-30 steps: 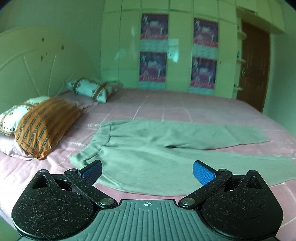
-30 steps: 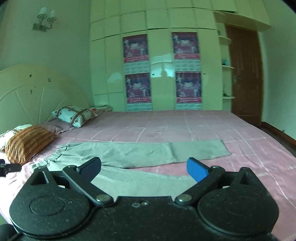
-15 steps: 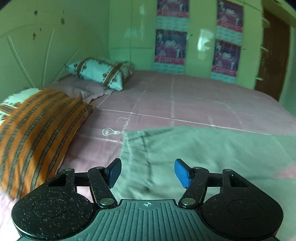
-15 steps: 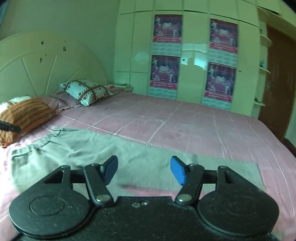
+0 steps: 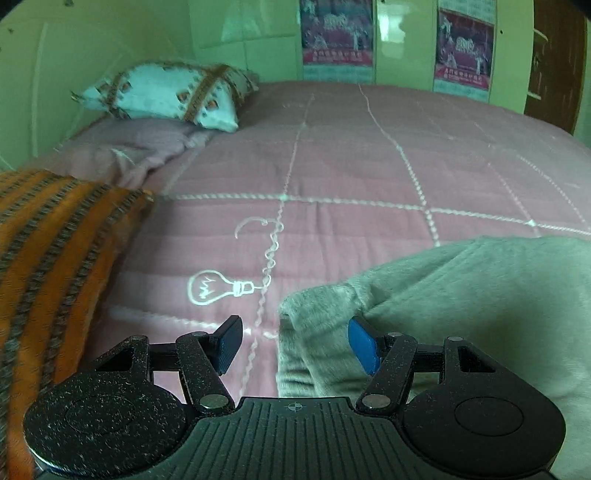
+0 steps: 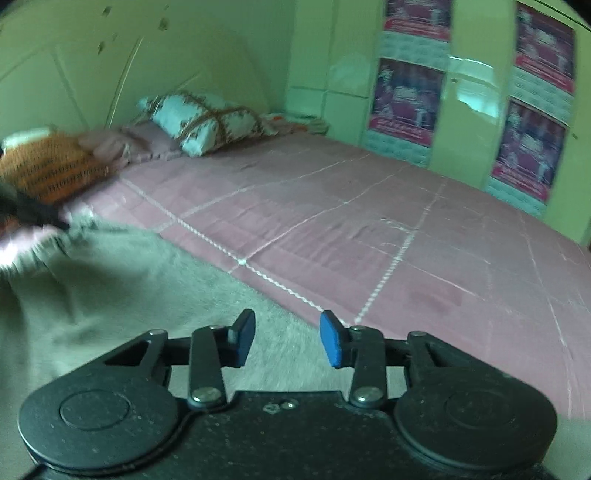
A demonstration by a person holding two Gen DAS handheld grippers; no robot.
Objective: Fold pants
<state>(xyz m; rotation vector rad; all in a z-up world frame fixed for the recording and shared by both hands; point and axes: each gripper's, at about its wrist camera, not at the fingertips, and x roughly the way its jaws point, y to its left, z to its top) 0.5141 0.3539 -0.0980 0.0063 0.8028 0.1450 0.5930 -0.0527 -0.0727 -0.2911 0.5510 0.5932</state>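
Left wrist view: from my left gripper (image 5: 295,345), low and close over the bed (image 5: 351,166), tilted down, facing the headboard corner and wardrobe (image 5: 258,33).
Right wrist view: from my right gripper (image 6: 288,339), also near the bed (image 6: 369,221), facing the same way.
Shared: grey pants (image 5: 461,302) (image 6: 110,280), white patterned pillow (image 5: 166,92) (image 6: 207,122), orange striped pillow (image 5: 48,258) (image 6: 48,166), wardrobe posters (image 5: 336,33) (image 6: 406,99).

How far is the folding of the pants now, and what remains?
Nothing looks folded yet: the grey fleece pants lie spread on the pink quilted bedspread. In hand: the left gripper is open around a raised corner of the fabric, and the right gripper, its jaws closing, sits over the cloth edge without pinching it. Gripping and every fold are left.
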